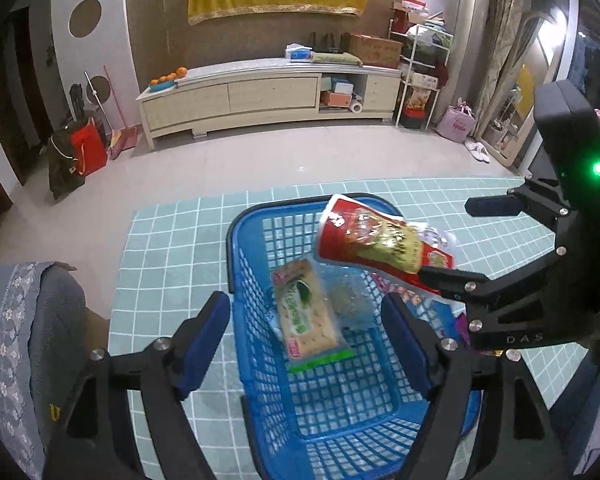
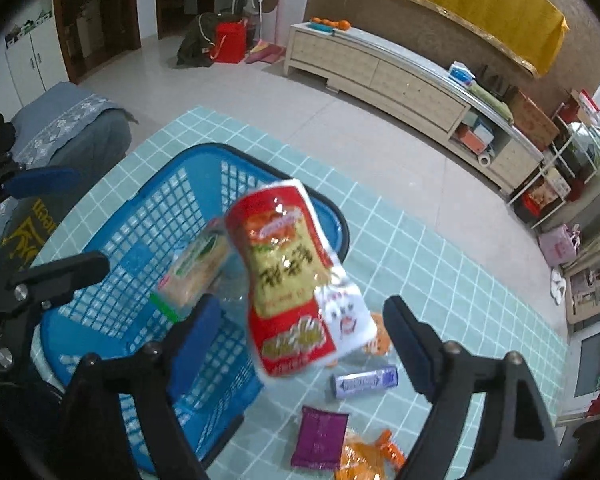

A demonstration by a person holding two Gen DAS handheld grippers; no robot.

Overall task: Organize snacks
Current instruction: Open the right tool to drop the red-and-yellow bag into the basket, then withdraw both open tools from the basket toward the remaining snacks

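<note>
A blue plastic basket stands on a teal checked tablecloth; it also shows in the right wrist view. A cracker pack and a clear bag lie in it. A red and yellow snack bag hangs in the air over the basket's right edge, between the wide-apart fingers of my right gripper, touching neither. In the left wrist view the bag sits just past the right gripper's fingertips. My left gripper is open and empty above the basket.
On the cloth to the right of the basket lie a purple-white bar, a purple packet and orange wrappers. A grey covered seat stands at the left. A low cabinet lines the far wall.
</note>
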